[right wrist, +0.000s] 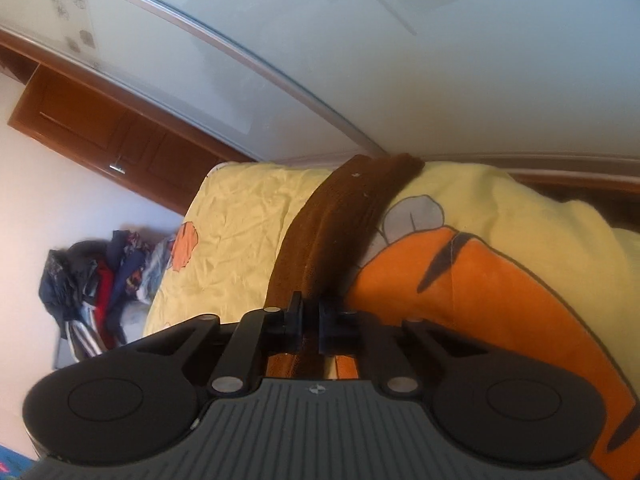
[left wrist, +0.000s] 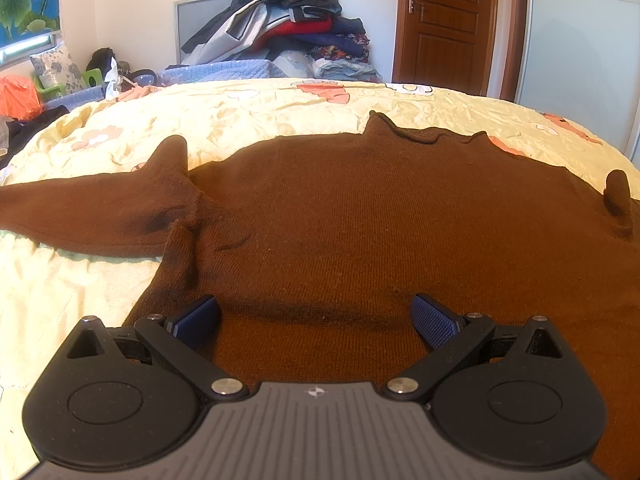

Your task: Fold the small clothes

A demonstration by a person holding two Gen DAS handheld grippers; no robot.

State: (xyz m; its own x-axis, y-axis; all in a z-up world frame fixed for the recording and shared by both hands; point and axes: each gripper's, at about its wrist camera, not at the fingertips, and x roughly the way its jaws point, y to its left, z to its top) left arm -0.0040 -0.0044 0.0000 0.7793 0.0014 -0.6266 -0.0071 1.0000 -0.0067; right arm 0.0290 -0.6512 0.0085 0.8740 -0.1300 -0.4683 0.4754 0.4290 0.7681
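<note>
A brown knit sweater (left wrist: 360, 216) lies spread flat on the yellow bedspread (left wrist: 224, 116), neck at the far side, one sleeve stretched out to the left. My left gripper (left wrist: 314, 318) is open, its blue pads just above the sweater's lower body, holding nothing. In the right wrist view, my right gripper (right wrist: 309, 326) is shut on the sweater's other sleeve (right wrist: 340, 220), which runs away from the jaws toward the bed's far edge. This view is tilted.
A heap of clothes (left wrist: 288, 28) is piled behind the bed against the wall. A wooden door (left wrist: 444, 20) stands at the back right. A white wardrobe panel (right wrist: 360, 60) runs along the bed's side. Pillows and clutter (left wrist: 52, 76) lie at the left.
</note>
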